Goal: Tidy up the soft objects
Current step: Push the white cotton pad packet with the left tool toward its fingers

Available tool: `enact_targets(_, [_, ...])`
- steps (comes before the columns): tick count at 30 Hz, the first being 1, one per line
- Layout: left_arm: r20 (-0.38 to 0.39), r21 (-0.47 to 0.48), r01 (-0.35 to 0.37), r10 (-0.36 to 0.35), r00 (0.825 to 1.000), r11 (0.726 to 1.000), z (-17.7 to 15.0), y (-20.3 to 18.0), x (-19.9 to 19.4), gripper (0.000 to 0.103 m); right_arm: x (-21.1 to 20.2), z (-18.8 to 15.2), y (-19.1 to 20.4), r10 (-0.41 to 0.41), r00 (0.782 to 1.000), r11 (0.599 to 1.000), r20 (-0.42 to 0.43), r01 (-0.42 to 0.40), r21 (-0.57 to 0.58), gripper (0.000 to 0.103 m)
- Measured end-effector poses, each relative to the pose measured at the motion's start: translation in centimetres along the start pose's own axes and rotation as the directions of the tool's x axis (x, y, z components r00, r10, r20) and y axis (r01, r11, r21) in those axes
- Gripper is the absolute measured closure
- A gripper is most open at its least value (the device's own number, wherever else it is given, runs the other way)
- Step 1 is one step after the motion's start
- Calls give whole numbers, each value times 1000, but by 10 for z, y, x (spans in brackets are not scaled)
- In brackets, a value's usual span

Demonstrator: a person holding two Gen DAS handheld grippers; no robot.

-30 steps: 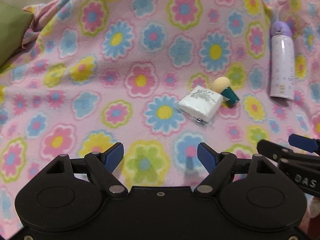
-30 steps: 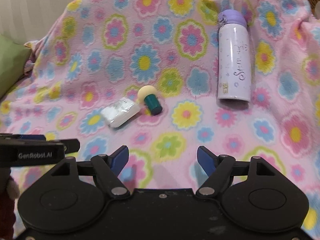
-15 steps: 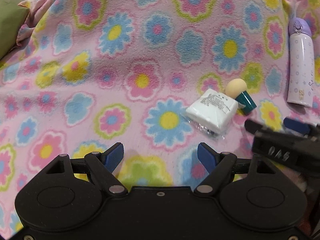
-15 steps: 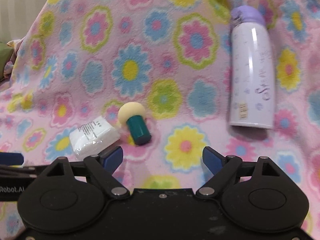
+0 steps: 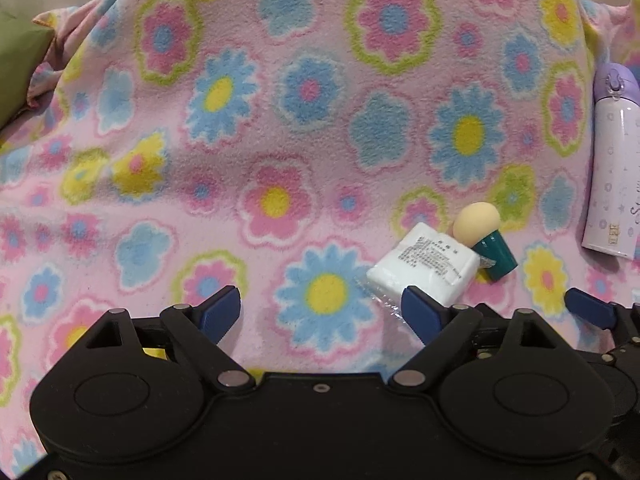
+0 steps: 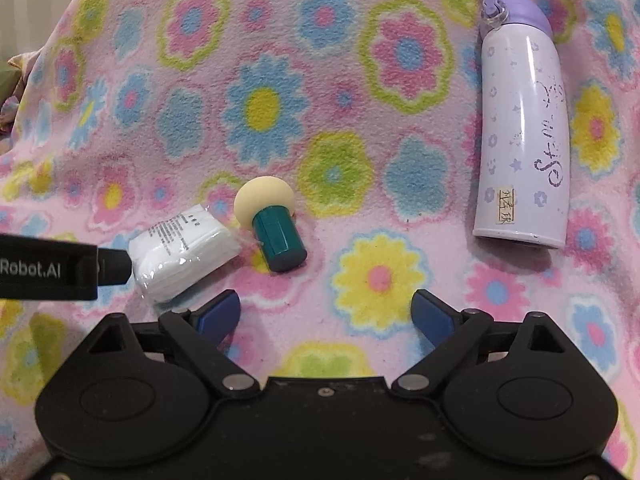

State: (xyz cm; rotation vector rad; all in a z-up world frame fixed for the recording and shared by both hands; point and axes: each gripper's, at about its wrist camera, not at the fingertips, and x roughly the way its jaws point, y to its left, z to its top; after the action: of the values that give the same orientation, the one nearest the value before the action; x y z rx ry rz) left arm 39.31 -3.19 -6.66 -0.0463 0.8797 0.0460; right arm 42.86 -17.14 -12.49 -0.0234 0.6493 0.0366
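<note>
Both tools hang over a pink fleece blanket (image 5: 280, 92) printed with blue, yellow, pink and green flowers. Left tool (image 5: 320, 312): its blue-padded jaws are opening, with only blanket between them; its right pad stands just in front of the near corner of a white packet (image 5: 424, 266). Right tool (image 6: 326, 312): its jaws are opening too, and nothing lies between them but a yellow flower of the print.

The white packet is a soft, flat stack sealed in clear film, with several lines of small dark print on its upper face, too small to read. It lies left of centre in the right wrist view, touching or nearly touching a makeup sponge (image 6: 270, 222) with a pale yellow rounded head and a dark teal handle, which lies on its side with the handle toward the near edge.

Far right on the blanket lies a lilac bottle (image 6: 524, 132) with a purple cap, cap pointing far. Dark cursive lettering runs along its side, beginning with "St" but otherwise unclear, among small star and flower marks. A small yellowish sticker near its base carries handwritten characters that cannot be made out.

In the right wrist view, the side of the left tool enters from the left edge and shows white lettering "Robot.AI", cut off at the frame. A green cushion (image 5: 18, 64) shows at the far left edge of the blanket.
</note>
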Motion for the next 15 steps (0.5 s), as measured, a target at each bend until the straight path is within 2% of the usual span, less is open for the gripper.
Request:
enact_targets(3, [-3, 11, 0, 0, 1000, 1000, 1, -4, -1, 19, 0, 0, -1, 1, 1000, 1000, 1, -1, 2, 9])
enact_targets(10, [-13, 9, 54, -54, 998, 999, 6, -9, -1, 18, -1, 0, -2, 9, 1000, 1000, 3, -9, 10, 9])
enact_targets(15, [-51, 84, 65, -61, 997, 994, 14, -22, 8, 15, -2, 0, -2, 13, 1000, 1000, 4, -13, 15, 8])
